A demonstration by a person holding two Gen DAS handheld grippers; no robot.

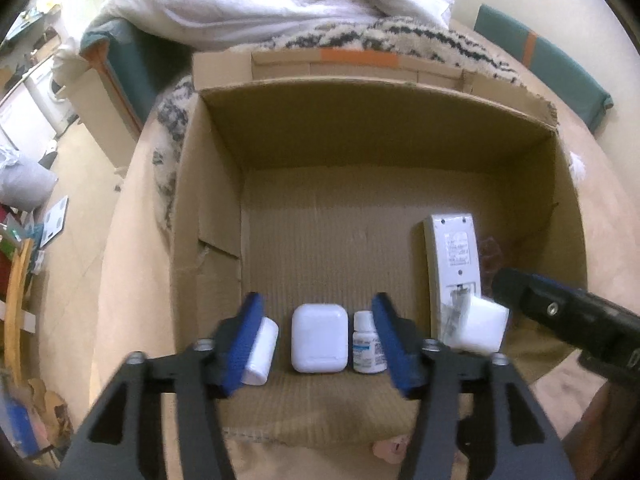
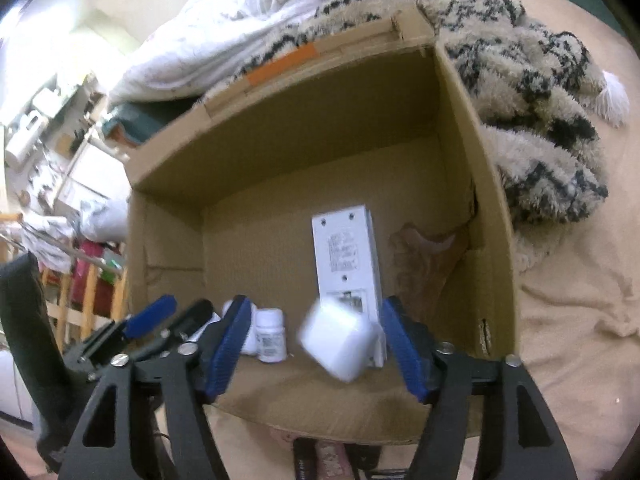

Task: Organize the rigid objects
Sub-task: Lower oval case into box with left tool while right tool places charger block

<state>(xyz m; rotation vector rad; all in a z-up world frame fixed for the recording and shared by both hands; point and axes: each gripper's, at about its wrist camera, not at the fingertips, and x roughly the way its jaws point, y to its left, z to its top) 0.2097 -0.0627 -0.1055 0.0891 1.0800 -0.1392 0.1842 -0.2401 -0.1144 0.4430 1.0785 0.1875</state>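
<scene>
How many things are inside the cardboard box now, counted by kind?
Small bottles: 2, one lying, one upright
Earbud case: 1
Remote control: 1
White cube: 1, blurred, between the open right gripper fingers
Total: 5

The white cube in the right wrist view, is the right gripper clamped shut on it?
No, the white cube sits tilted and blurred between the right gripper's blue fingers, which stand wide apart with gaps on both sides.

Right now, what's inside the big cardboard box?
The cardboard box holds a white remote, an earbud case, a small bottle, a white tube and a blurred white cube. The near wall hides the closest floor.
</scene>
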